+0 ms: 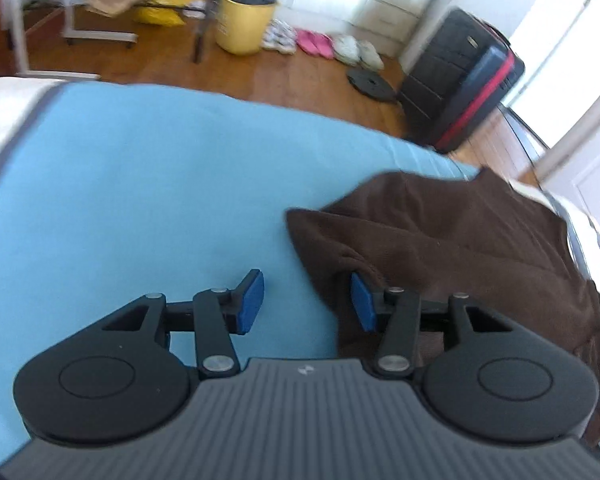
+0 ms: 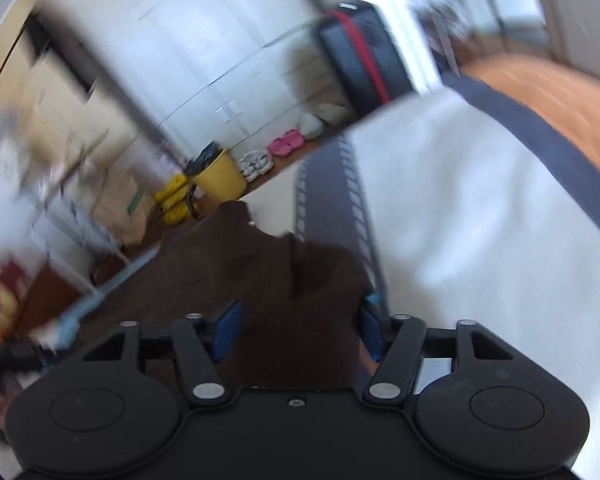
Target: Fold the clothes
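Lying on the blue sheet (image 1: 140, 184), the brown garment (image 1: 460, 248) spans both views. Left gripper (image 1: 307, 302) is spread wide at its edge; right gripper (image 2: 296, 332) is spread wide over bunched cloth.

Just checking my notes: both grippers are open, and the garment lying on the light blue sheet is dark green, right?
Not quite. The garment is dark brown, not green; the left wrist view shows it plainly on the light blue sheet. The left gripper and right gripper are indeed open.
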`<control>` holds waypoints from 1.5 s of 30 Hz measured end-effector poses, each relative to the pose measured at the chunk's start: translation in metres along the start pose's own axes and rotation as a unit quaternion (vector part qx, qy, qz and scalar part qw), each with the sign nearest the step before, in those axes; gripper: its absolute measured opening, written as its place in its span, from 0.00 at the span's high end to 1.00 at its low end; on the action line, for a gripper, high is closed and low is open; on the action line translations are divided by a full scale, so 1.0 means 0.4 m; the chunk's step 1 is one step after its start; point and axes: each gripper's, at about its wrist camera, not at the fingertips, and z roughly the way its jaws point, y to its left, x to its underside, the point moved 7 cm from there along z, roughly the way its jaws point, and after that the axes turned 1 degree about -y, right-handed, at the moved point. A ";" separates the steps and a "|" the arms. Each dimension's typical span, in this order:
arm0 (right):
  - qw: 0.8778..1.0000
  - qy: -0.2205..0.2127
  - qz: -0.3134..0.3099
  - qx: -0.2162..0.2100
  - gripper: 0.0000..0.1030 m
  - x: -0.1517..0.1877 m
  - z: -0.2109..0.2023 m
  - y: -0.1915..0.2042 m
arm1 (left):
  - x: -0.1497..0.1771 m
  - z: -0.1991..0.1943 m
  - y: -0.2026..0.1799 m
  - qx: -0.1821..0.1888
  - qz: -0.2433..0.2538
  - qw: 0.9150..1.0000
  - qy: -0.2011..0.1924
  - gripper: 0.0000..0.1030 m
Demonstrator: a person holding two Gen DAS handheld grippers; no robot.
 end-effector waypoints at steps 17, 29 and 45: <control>0.982 -0.045 -0.024 0.183 0.36 0.007 -0.172 0.000 | 0.044 -0.169 -0.030 -0.159 0.049 0.985 -0.044 0.41; 0.980 0.063 0.183 -0.052 0.36 0.361 -0.529 0.095 | 0.419 -0.343 -0.059 -0.033 0.011 0.992 0.122 0.36; 0.990 0.140 0.000 0.031 0.54 0.544 -0.459 0.327 | 0.608 -0.537 -0.089 -0.042 0.047 0.992 0.110 0.93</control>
